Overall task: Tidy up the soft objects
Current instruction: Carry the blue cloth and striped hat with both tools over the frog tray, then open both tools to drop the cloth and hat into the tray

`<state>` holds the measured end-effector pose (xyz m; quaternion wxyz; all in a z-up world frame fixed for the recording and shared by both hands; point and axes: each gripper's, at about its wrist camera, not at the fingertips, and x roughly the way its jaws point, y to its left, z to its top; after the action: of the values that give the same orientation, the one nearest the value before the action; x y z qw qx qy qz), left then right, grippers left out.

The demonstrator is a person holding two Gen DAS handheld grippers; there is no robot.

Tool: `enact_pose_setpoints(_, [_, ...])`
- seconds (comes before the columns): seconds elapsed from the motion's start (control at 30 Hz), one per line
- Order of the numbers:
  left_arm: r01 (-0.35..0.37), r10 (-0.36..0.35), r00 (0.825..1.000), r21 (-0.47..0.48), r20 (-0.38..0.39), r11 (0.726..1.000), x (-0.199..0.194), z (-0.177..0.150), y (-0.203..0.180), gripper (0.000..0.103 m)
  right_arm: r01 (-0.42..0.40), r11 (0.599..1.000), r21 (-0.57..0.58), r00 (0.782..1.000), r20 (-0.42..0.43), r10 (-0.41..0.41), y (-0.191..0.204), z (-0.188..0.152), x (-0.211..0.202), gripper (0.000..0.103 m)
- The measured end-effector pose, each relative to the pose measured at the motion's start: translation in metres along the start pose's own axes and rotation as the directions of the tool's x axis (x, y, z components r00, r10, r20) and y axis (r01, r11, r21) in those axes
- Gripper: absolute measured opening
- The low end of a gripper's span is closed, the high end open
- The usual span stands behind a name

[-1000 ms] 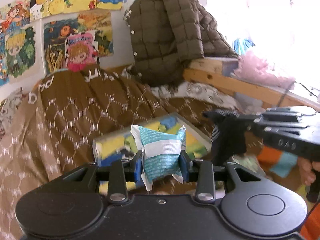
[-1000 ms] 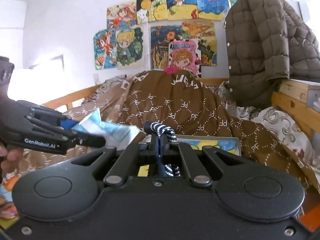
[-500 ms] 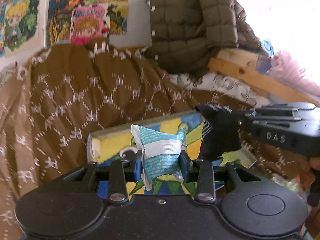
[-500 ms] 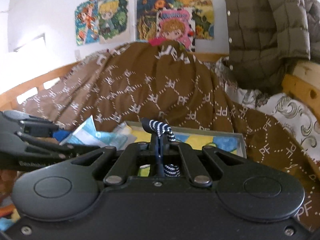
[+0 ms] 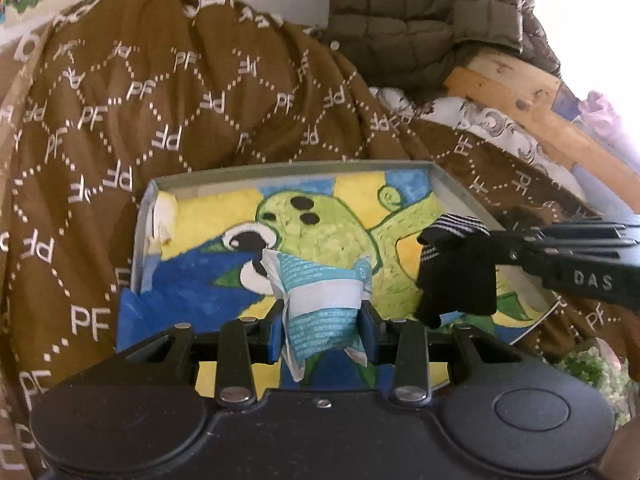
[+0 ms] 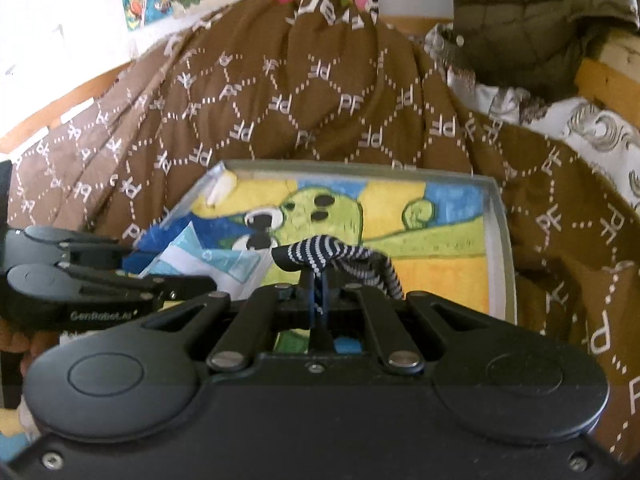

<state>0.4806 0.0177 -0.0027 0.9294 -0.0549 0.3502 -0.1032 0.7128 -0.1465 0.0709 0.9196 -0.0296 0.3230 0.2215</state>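
1. The left tool [image 5: 323, 320] points forward, its blue pads [image 5: 276, 336] pressed in on a pale blue packet [image 5: 320, 300].
2. The right tool [image 6: 318, 300] reaches in beside it, fingers closed tight on a striped sock [image 6: 332, 256].

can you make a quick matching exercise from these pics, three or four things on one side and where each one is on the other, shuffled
Things:
1. tissue pack
2. striped sock
3. shallow box
4. quilted jacket

Places:
A. draped over the wooden bed rail
B. lying on the brown blanket
C. clamped in the right gripper
D. clamped in the left gripper

Pairs: 1-D, 2-C, 3-B, 4-A
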Motion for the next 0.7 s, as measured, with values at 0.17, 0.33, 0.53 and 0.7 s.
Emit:
enact_pose_setpoints(0.17, [0.006,-0.007,0.998,-0.027,-0.06,1.0,0.012,-0.005,0.003,0.041,0.003,1.0,-0.021,0.999,-0.05,-0.004,0.001,-0.011,0.014,0.001])
enact_pose_setpoints(0.33, [0.006,-0.01,0.997,-0.043,-0.081,0.999,0.013,-0.004,0.003,0.045,0.001,1.0,-0.014,0.997,-0.072,-0.002,0.005,-0.015,0.018,0.006])
enact_pose_setpoints(0.53, [-0.031,0.027,0.996,-0.045,-0.083,0.998,0.007,-0.005,0.001,0.052,0.004,1.0,-0.01,0.997,-0.081,-0.005,0.005,-0.016,0.006,0.025])
enact_pose_setpoints(0.7, [-0.057,0.055,0.997,-0.044,-0.057,0.997,-0.007,-0.005,-0.001,0.068,0.003,1.0,-0.002,0.998,-0.06,-0.004,0.004,-0.017,-0.012,0.041])
